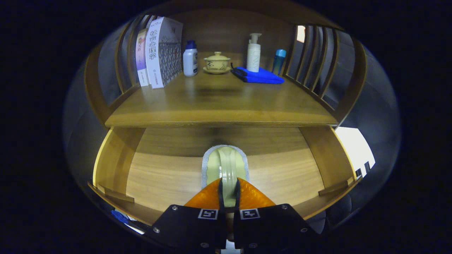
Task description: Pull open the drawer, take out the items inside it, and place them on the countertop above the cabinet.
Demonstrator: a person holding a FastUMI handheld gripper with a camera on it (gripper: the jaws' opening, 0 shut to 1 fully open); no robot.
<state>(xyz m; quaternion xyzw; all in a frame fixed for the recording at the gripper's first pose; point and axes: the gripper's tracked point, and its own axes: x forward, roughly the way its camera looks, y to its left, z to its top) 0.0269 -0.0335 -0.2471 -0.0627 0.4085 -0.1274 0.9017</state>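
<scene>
In the gripper view the gripper has its fingers pressed on both sides of a smooth, pale green glazed dish, held on edge over the grained wooden floor of the pulled-out drawer. Beyond it, the wooden desk carries upright books, a white bottle, a lidded teacup, a pump bottle and a folded blue cloth.

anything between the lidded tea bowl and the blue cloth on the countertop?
No. In the gripper view, bare countertop separates the tea bowl from the blue cloth. The gripper is down in the drawer, shut on a pale green item.
</scene>
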